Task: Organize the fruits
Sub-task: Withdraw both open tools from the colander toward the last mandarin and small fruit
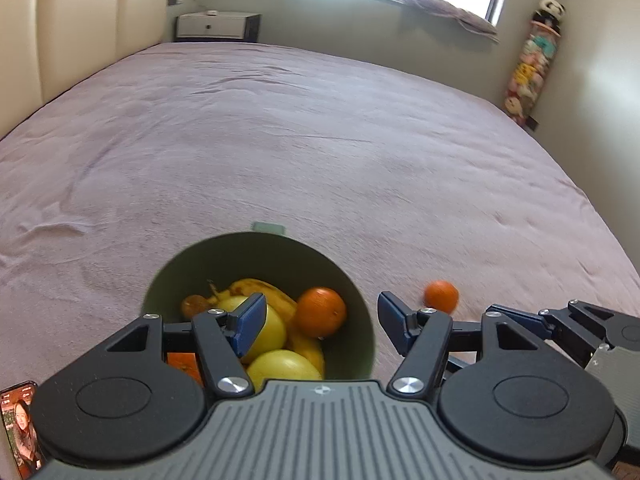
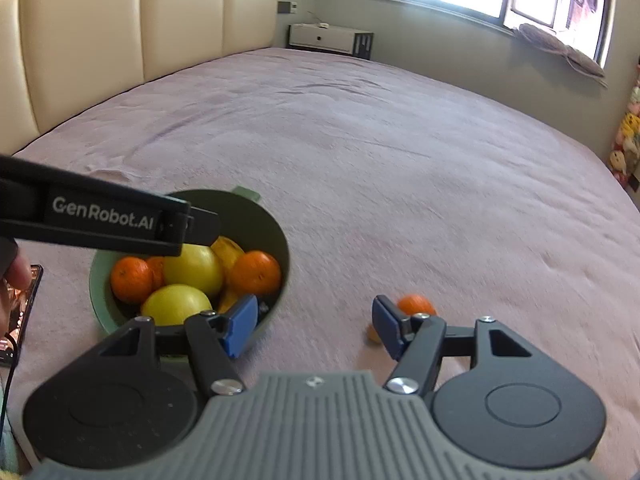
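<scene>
A green bowl (image 1: 362,320) sits on the bed and holds oranges (image 1: 321,312), yellow apples (image 1: 284,364) and bananas (image 1: 260,290). It also shows in the right wrist view (image 2: 100,300). A loose orange (image 1: 441,296) lies on the bedspread to the right of the bowl, also in the right wrist view (image 2: 416,305). My left gripper (image 1: 322,322) is open and empty, above the bowl's near rim. My right gripper (image 2: 316,326) is open and empty, between the bowl and the loose orange. Something small and tan (image 2: 373,335) lies by its right finger.
A pink bedspread (image 1: 300,152) covers the wide bed. A phone (image 1: 20,428) lies at the near left, beside the bowl. A cream headboard (image 2: 120,28) stands at the left, a nightstand (image 2: 330,40) at the back, and a window with a cushion behind.
</scene>
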The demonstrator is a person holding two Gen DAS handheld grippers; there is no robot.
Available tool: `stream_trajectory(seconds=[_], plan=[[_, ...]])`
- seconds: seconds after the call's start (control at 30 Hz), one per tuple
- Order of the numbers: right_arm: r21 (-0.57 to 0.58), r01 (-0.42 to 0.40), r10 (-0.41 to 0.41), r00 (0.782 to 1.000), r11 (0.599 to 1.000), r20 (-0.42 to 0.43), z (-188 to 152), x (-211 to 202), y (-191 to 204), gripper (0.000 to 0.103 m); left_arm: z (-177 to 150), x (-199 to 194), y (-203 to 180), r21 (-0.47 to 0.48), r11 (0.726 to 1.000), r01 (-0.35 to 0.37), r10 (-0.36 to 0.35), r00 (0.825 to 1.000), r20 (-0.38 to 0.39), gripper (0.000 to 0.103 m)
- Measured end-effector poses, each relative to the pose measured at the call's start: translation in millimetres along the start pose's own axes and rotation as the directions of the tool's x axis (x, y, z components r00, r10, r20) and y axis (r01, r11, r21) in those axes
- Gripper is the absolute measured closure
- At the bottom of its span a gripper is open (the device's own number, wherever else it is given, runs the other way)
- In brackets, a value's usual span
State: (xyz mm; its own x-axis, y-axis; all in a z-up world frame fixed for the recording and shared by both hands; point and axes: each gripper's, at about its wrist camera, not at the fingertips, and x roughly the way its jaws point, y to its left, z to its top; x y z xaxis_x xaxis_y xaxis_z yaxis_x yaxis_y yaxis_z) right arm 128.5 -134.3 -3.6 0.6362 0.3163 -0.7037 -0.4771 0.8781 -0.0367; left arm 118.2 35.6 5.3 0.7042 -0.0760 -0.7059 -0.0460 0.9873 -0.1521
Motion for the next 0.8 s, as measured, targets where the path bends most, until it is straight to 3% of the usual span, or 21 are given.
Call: stream_trajectory(seconds=[0.5, 0.8], plan=[[0.114, 0.102, -0.089, 0.990, 0.988, -0.113, -66, -14, -54, 0.039, -32, 6, -59, 0.137, 0.977, 0.164, -0.158, 0.986, -0.051, 0.028], [0.148, 0.127, -0.108, 0.986, 0.981, -0.126, -78, -6, -73, 0.040, -44, 18, -72, 0.177, 0.967, 0.183, -0.177, 0.983, -0.053, 0.029]])
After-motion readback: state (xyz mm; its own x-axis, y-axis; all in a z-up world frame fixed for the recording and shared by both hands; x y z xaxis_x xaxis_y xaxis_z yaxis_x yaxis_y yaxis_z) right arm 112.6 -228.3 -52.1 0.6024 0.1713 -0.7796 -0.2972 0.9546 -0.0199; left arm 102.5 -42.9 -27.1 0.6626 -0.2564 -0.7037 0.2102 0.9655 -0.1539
